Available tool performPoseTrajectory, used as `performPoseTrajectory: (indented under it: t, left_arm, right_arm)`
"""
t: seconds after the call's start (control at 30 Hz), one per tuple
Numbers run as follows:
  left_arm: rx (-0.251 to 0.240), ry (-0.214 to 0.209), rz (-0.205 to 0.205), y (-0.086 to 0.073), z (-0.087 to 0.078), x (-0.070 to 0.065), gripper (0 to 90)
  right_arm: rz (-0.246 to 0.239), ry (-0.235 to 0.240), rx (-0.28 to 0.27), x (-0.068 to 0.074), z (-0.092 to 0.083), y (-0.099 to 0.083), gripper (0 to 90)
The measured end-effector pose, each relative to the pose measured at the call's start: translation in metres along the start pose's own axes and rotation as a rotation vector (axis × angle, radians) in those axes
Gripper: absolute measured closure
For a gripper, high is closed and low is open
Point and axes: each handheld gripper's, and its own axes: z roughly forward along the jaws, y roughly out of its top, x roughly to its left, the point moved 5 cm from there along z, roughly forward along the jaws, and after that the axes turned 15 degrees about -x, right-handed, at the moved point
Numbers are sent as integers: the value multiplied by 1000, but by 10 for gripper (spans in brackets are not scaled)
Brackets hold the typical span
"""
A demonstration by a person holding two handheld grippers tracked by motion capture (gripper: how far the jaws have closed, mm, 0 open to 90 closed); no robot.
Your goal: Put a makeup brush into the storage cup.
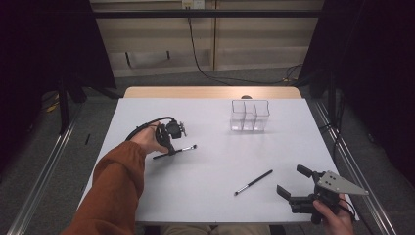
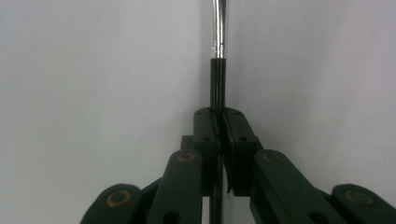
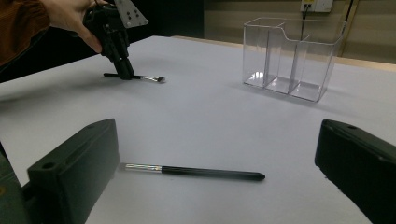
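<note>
A slim black makeup brush (image 1: 187, 148) with a silver ferrule lies on the white table (image 1: 210, 122) at the left. My left gripper (image 1: 171, 151) points down onto it, its jaws shut on the black handle. In the left gripper view the pads (image 2: 208, 128) pinch the handle, and the brush (image 2: 218, 46) runs straight ahead from my left gripper (image 2: 218, 116). A second brush (image 1: 253, 182) lies loose near the front. My right gripper (image 1: 291, 180) rests open to its right, with that brush (image 3: 194, 171) on the table between its wide jaws (image 3: 218, 140).
A clear plastic organizer (image 1: 249, 116) with three compartments stands upright at the back right of the table, also in the right gripper view (image 3: 292, 58). A wooden strip (image 1: 210, 92) borders the far edge. Metal rails run along both sides.
</note>
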Motion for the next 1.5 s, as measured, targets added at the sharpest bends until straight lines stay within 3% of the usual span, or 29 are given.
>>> performPoseTrajectory:
  t: [0.17, 0.2, 0.23, 0.27, 0.33, 0.37, 0.43, 0.53, 0.73, 0.77, 0.83, 0.9, 0.93, 1.0, 1.03, 1.13, 1.23, 1.27, 1.33, 1.47, 1.5]
  left_arm:
    - [-29, -25, -40, -1, -3, -1, 849]
    - [-66, -37, -64, 0, -6, -2, 849]
    - [-66, -37, -64, 0, -6, -2, 849]
    - [-114, -28, -97, 1, -10, -3, 849]
    - [-138, -30, -108, 1, -13, -2, 849]
    - [-184, -28, -139, 1, -18, -1, 849]
    - [-202, -22, -141, 1, -21, 0, 850]
    - [-281, -28, -173, 0, -29, -1, 849]
    - [-341, -12, -172, -1, -37, 0, 849]
    - [-377, -3, -201, 0, -38, -1, 849]
    - [-397, -4, -200, -1, -41, -1, 849]
    - [-455, 16, -219, -2, -44, -2, 849]
    - [-489, 31, -251, -1, -44, -4, 849]
    - [-504, 29, -251, -1, -45, -4, 849]
    - [-541, 51, -263, -2, -49, -4, 849]
    - [-591, 35, -260, -1, -52, -6, 849]
    - [-607, 59, -254, 0, -54, -7, 849]
    - [-642, 66, -254, 2, -56, -9, 849]
    - [-653, 80, -250, 2, -57, -10, 849]
    - [-737, 113, -249, 4, -63, -15, 849]
    - [-737, 113, -249, 4, -63, -15, 849]
  right_arm:
    - [-1, 0, 3, 0, -1, 0, 0]
    - [0, -1, -2, 0, -1, 0, 0]
    - [0, -1, -2, 0, -1, 0, 0]
    - [-1, -2, 0, 0, -1, 0, 0]
    - [-1, -1, 0, 0, 0, 0, 0]
    - [-4, 1, 3, 1, 0, 0, 0]
    - [-4, 2, 2, 1, 1, 0, 0]
    - [-1, -1, 1, 0, 1, 0, 0]
    - [0, 3, 3, 1, 1, 0, 0]
    - [-1, 3, 2, 1, 1, 0, 0]
    - [-1, 2, 1, 0, 1, 0, 0]
    - [-1, 1, 1, 0, 1, 0, 0]
    - [-1, 2, 1, 0, 1, 0, 0]
    - [-2, 3, 1, 1, 1, 0, 0]
    - [-1, 4, 2, 1, 1, 0, 0]
    - [0, 3, 2, 1, 1, 0, 0]
    - [1, 3, 2, 1, 1, 0, 0]
    - [-1, 3, 2, 1, 1, 0, 0]
    - [0, 2, 3, 1, 1, 0, 0]
    - [-2, -3, -2, 1, 1, 1, 0]
    - [-2, -3, -2, 1, 1, 1, 0]
